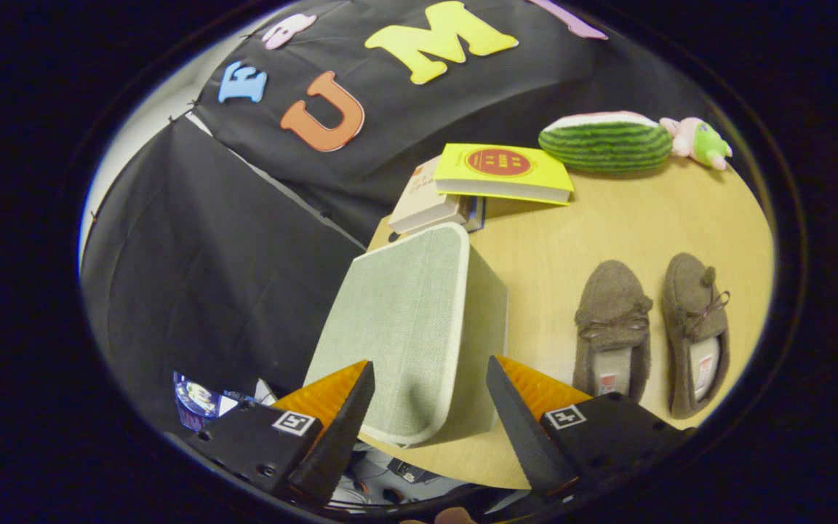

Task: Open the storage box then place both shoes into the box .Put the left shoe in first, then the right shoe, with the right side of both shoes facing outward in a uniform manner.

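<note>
Gripper view: a light wooden bench (593, 233) stands in a booth walled with black cloth (215, 276). Beyond the bench's near edge, some clutter lies lower down, too dim to identify.

The storage box (408, 327) sits at the bench's left near corner, closed, its lid still on. It is a squarish box covered in pale grey-green woven fabric with rounded, cream-trimmed edges. Its top face tilts toward the camera.

To the right of the box, apart from it, two brown fuzzy slippers lie side by side, close together. The left shoe (614, 324) and right shoe (697, 327) both run lengthwise away from the camera, toes pointing toward the far side, heels nearest. Each has a small bow on top and a pale insole.

Behind the box lies a stack of books (495, 175), a yellow one on top. Further right rest a watermelon-shaped plush (606, 142) and a small pink and green plush toy (699, 142).

The gripper (430, 378) is spread wide and holds nothing; the box's near end lies between and just beyond its fingers.
</note>
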### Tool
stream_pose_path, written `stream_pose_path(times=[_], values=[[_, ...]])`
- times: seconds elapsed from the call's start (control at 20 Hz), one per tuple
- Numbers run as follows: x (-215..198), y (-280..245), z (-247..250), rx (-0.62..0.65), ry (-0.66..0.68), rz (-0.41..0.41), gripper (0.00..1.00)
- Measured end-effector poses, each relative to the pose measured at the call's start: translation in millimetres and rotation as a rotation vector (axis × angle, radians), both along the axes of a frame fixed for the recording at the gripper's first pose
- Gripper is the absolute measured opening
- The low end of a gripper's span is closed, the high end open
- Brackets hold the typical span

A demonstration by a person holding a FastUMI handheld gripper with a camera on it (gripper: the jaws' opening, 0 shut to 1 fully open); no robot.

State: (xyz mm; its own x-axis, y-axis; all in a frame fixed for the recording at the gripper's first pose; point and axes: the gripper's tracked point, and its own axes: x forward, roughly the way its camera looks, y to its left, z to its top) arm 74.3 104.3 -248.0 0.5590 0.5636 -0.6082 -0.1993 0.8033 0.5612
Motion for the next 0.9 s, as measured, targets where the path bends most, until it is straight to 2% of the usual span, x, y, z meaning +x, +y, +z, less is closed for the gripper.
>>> stream_pose_path(times=[0.1, 0.35, 0.4, 0.55, 0.6, 0.75, 0.9], values=[[1.1, 4.3, -5.3, 0.031, 0.040, -0.003, 0.96], [4.4, 14.2, -19.5, 0.101, 0.147, -0.008, 0.79], [5.2, 14.2, -19.7, 0.117, 0.160, -0.016, 0.73], [3.1, 14.4, -17.4, 0.142, 0.193, -0.027, 0.34], [1.8, 14.0, -14.2, 0.155, 0.199, -0.032, 0.32], [1.8, 17.2, -4.4, 0.207, 0.231, -0.064, 0.07], [-1.9, 24.4, 9.0, 0.246, 0.238, -0.086, 0.06]])
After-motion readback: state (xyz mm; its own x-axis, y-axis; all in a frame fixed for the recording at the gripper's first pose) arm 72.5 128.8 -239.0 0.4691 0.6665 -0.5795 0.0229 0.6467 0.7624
